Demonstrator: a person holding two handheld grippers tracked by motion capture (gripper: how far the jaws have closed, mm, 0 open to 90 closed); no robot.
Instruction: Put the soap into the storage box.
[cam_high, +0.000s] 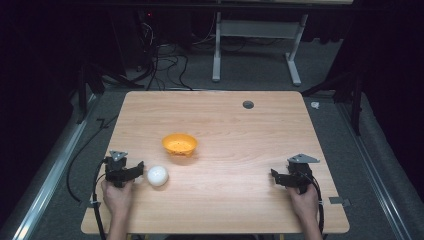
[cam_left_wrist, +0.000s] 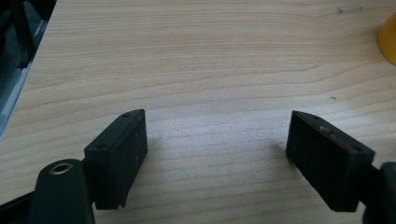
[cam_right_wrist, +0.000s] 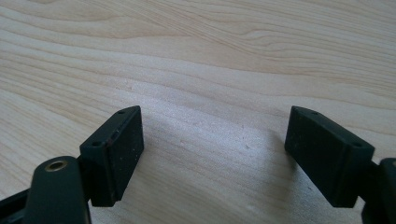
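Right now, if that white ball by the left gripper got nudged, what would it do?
The white ball looks round and smooth, so it would probably roll freely across the flat wooden table. Nothing stands between it and the near edge, so it might run off. Its smooth curve may slip between the left gripper, whose jaws stand open.

- We see our right gripper (cam_right_wrist: 212, 154) low over the pale, wavy-grained wooden table (cam_right_wrist: 210, 56).
- Its two black block-shaped jaws stand wide apart, with bare wood between them.
- The left jaw carries a black arm with a brass-ringed hole (cam_right_wrist: 57, 165).
- Soft shadows lie beside each jaw.
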